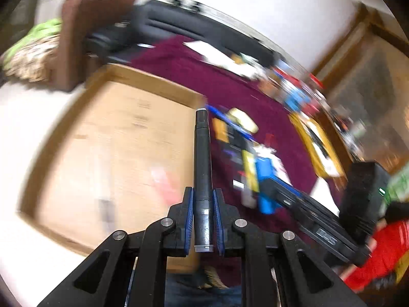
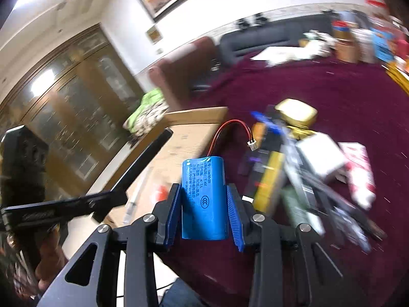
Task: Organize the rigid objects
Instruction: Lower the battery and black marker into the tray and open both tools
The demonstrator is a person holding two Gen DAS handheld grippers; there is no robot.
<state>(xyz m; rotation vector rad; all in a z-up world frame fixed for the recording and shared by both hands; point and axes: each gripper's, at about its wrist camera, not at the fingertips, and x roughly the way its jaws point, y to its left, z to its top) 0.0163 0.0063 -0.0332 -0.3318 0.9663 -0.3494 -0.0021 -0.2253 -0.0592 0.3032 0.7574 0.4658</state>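
Observation:
My left gripper point(image 1: 202, 193) is shut on a long black pen-like rod point(image 1: 202, 158) that sticks out forward between the blue pads, above the edge of an open cardboard box point(image 1: 107, 138). My right gripper point(image 2: 204, 190) is shut on a blue battery pack point(image 2: 203, 197) with a red and black lead and a white plug point(image 2: 253, 146). That battery pack point(image 1: 265, 179) and the right gripper show at the right of the left wrist view. The left gripper's black frame point(image 2: 84, 197) crosses the left of the right wrist view. A heap of small objects point(image 2: 294, 168) lies on the dark red cloth point(image 2: 345, 97).
The cardboard box point(image 2: 189, 138) holds a few blurred items, one pinkish point(image 1: 163, 181). A yellow-rimmed tray point(image 1: 317, 145) and more clutter point(image 1: 299, 89) sit at the cloth's far side. A dark sofa point(image 2: 268, 35), a brown chair point(image 1: 74, 38) and a wooden cabinet point(image 2: 69, 112) stand around. A red sleeve point(image 1: 383, 250) shows at the right.

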